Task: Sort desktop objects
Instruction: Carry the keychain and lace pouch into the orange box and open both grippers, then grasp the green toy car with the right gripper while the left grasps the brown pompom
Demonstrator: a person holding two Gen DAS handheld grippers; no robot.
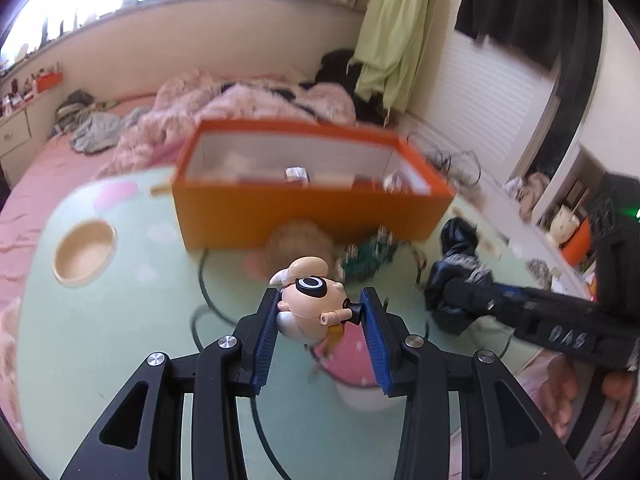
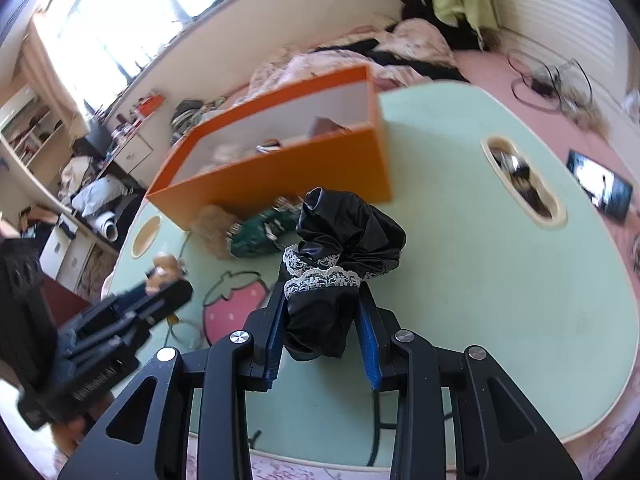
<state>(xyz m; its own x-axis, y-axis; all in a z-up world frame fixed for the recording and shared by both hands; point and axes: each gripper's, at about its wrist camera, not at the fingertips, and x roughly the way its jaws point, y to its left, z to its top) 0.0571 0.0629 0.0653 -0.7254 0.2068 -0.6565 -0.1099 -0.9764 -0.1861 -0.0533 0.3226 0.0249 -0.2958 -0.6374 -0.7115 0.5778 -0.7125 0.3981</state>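
My left gripper point(image 1: 320, 300) is shut on a small toy figure point(image 1: 310, 304) with a peach head and one black-ringed eye, held above the green table point(image 1: 120, 340). My right gripper point(image 2: 322, 292) is shut on a black scrunchie with white lace trim point(image 2: 344, 248), also held above the table point(image 2: 480, 280). The orange box point(image 1: 304, 208) stands open at the back of the table with several items inside; it also shows in the right wrist view point(image 2: 280, 176). The right gripper with the scrunchie point(image 1: 456, 276) appears at the right of the left wrist view.
A green hair clip point(image 2: 260, 232) and a tan fluffy item point(image 2: 212, 232) lie in front of the box. The table has a round cup hole point(image 1: 84, 256), an oblong slot point(image 2: 524, 184) and a strawberry print point(image 2: 232, 308). A bed with heaped bedding lies behind.
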